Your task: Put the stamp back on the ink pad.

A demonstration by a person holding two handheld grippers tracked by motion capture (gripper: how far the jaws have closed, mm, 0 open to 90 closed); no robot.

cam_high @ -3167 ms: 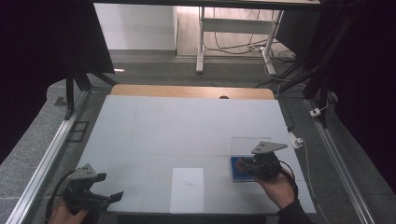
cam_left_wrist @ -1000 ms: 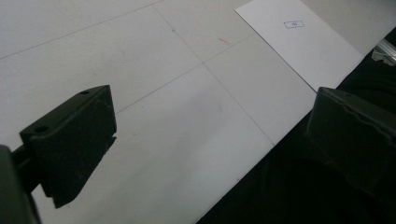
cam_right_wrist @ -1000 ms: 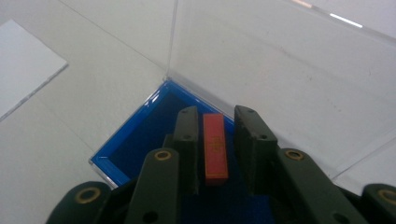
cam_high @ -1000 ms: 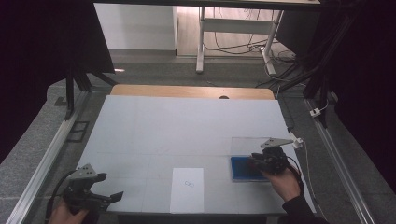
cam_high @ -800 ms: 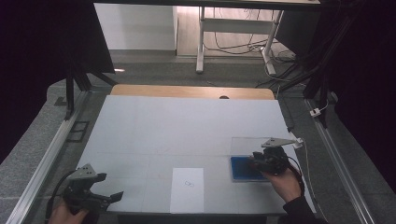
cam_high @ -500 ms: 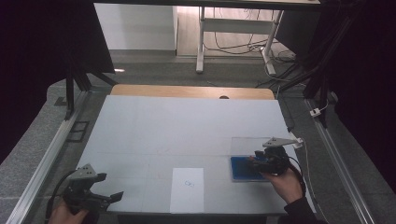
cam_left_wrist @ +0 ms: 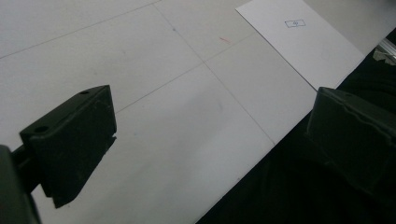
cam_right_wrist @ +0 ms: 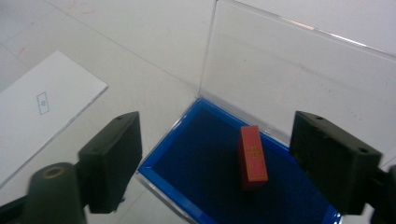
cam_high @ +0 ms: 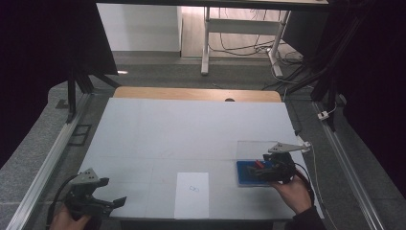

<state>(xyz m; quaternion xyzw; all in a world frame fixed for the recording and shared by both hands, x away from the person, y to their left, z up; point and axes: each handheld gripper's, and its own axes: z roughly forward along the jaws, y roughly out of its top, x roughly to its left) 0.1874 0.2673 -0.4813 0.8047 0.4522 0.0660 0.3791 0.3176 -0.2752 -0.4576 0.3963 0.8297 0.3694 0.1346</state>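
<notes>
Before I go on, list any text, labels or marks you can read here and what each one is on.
White sheet: a small printed rectangle with a mark inside it, too small and blurred to read in any view.
Red block in the blue tray: a gold round emblem on its top face, no legible characters.
Clear lid, table, left claw, right claw: no text visible.

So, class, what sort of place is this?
Probably a lab recording station, not a home: a white table framed by metal rails and black curtains, with a hand-held left gripper and cables on the floor.
</notes>
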